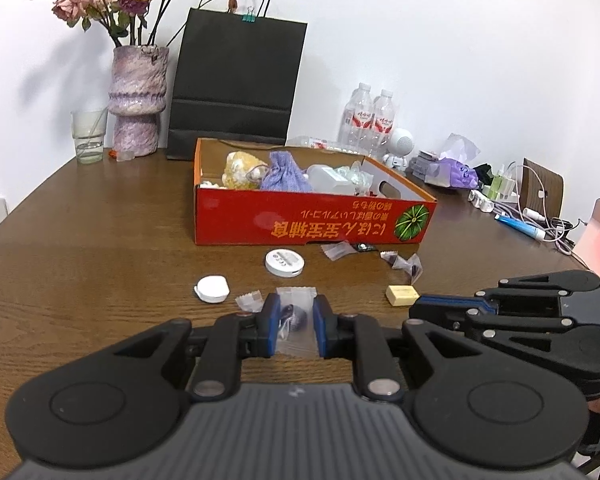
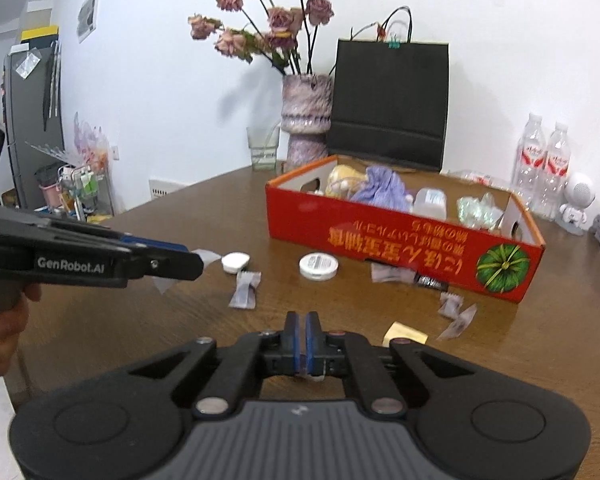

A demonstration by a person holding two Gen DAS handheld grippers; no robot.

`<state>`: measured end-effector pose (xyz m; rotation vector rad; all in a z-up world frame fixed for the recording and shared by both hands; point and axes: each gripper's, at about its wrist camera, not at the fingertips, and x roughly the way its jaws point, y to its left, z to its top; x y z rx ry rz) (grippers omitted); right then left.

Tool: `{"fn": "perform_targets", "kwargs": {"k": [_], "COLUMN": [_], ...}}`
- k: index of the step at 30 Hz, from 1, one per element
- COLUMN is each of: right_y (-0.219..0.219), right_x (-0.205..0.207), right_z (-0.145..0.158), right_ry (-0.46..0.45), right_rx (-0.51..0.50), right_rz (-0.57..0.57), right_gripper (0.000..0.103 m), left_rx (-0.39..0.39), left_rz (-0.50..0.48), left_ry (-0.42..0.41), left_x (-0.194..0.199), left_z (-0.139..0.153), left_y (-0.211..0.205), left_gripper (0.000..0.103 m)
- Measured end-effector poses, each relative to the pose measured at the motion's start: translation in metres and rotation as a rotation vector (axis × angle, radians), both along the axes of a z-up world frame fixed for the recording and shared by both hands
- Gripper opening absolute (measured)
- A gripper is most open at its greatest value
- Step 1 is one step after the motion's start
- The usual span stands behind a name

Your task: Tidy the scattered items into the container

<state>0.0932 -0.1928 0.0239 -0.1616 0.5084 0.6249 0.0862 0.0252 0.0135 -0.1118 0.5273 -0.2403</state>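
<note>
The red cardboard box (image 1: 300,224) stands mid-table and holds a yellow toy, a purple pouch and plastic bits. My left gripper (image 1: 297,316) is shut on a clear sachet (image 1: 296,296) with a dark lump inside. The right wrist view shows that gripper (image 2: 196,262) from the side, the wrapper sticking out at its tip. My right gripper (image 2: 301,322) is shut, with a pale sliver low between the pads that I cannot identify. Its tip (image 1: 414,308) lies beside a yellow block (image 1: 402,295). Loose on the table are a white round tin (image 1: 284,263), a white cap (image 1: 213,289) and crumpled wrappers (image 1: 404,264).
Behind the box stand a purple vase (image 1: 138,100) of dried roses, a black paper bag (image 1: 236,84), a glass (image 1: 88,136) and two water bottles (image 1: 368,120). A toy robot (image 1: 400,148), tissues and cables (image 1: 540,216) crowd the right. A hand (image 2: 4,332) grips the left tool.
</note>
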Motion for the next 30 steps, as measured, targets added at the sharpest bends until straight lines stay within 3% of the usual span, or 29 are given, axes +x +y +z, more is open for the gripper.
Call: {"fn": "perform_targets", "kwargs": {"k": [2,3,7,12,16,24,27,30], "right_y": [-0.001,-0.002,-0.001,0.010,0.025,0.019,0.004,0.002], "right_x": [0.001,0.002,0.010,0.009,0.015,0.047,0.038,0.034], "right_z": [0.001,0.000,-0.013,-0.032,-0.039,-0.036,-0.031,-0.031], "right_ry": [0.009,0.030,0.110,0.165,0.123,0.130,0.103,0.065], "right_rx": [-0.002,0.001,-0.010,-0.050,-0.122,-0.124,-0.099,-0.165], "right_rz": [0.007,0.013,0.002,-0.002,-0.004,-0.098,-0.051,0.014], "right_gripper": [0.003,0.008,0.056,0.057,0.072,0.073,0.075,0.070], "left_rx": [0.001,0.001,0.000,-0.007,-0.010,-0.020,-0.021,-0.021], "left_rz": [-0.003,-0.005,-0.003,0.016,0.020,0.029,0.019,0.012], "left_ry": [-0.003,-0.003,0.005,0.019,0.023,0.025,0.025,0.030], "left_x": [-0.001,-0.002,-0.004,-0.005,-0.008,-0.007,-0.003,0.000], "left_z": [0.001,0.001,-0.001,-0.005,-0.006,-0.008,-0.008,-0.010], "left_y": [-0.002,-0.002,-0.002,0.005,0.008,0.016,0.015,0.013], "left_gripper": [0.019,0.019,0.019,0.019,0.019,0.019,0.019,0.019]}}
